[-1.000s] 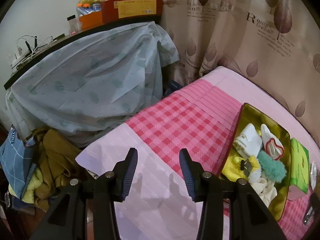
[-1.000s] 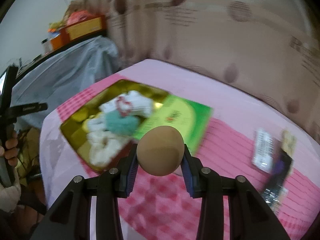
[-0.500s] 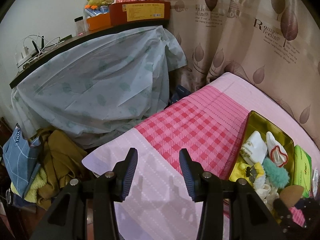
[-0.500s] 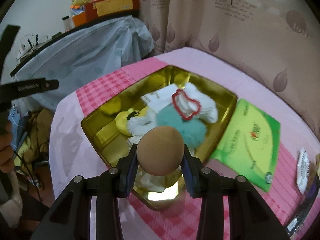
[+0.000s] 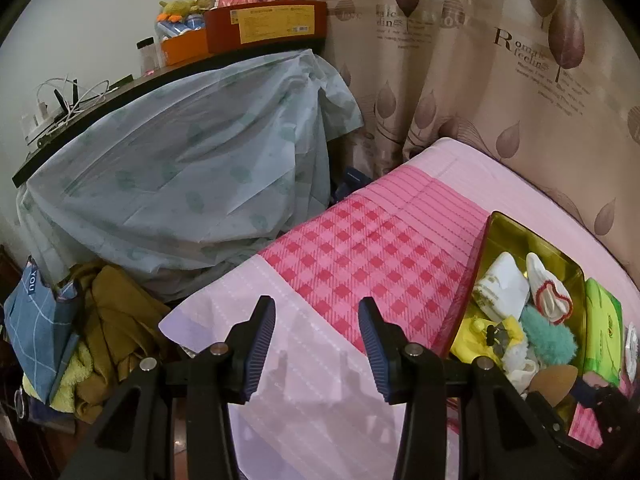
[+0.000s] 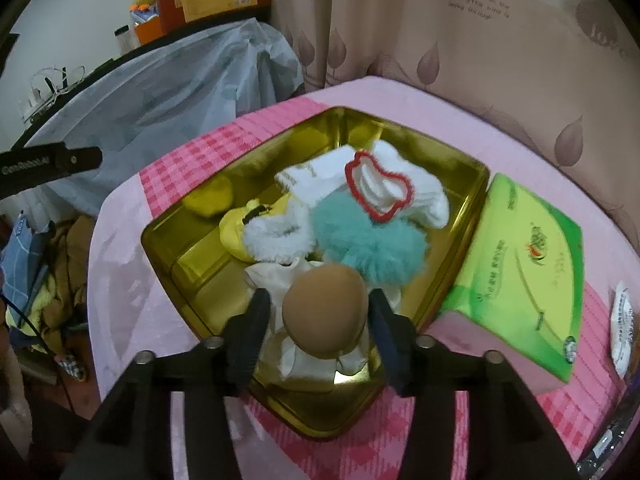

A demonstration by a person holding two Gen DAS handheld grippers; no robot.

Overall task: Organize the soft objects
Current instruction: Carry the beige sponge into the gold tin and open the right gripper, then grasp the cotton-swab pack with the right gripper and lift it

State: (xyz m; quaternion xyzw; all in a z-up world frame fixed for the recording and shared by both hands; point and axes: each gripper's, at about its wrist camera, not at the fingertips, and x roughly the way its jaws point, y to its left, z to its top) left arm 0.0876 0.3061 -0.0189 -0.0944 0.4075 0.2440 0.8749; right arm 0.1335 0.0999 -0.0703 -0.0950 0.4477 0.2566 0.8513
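- Right wrist view: I am holding the right gripper [image 6: 316, 312] over the near end of the gold tin [image 6: 478, 184]; its jaws have just been opening and are standing apart, with gaps showing on both sides of the tan sponge [image 6: 325, 314] between them, so I judge the sponge is being released onto the pile.
- I am counting the white socks [image 6: 384, 188], teal puff [image 6: 372, 248] and yellow toy [image 6: 234, 230] as already lying in the tin.
- I am seeing a green packet [image 6: 520, 272] just beside the tin and a small white packet [image 6: 622, 334] near the edge, both outside; whether they belong to the job I cannot tell.
- Left wrist view: I am keeping the left gripper [image 5: 316, 338] idle, jaws apart and empty, over the pink bedcover [image 5: 360, 252].
- The room is appearing cluttered: a sheet-covered shelf [image 5: 180, 176], leaf-print curtain [image 5: 500, 80], clothes heaped on the floor [image 5: 108, 328].
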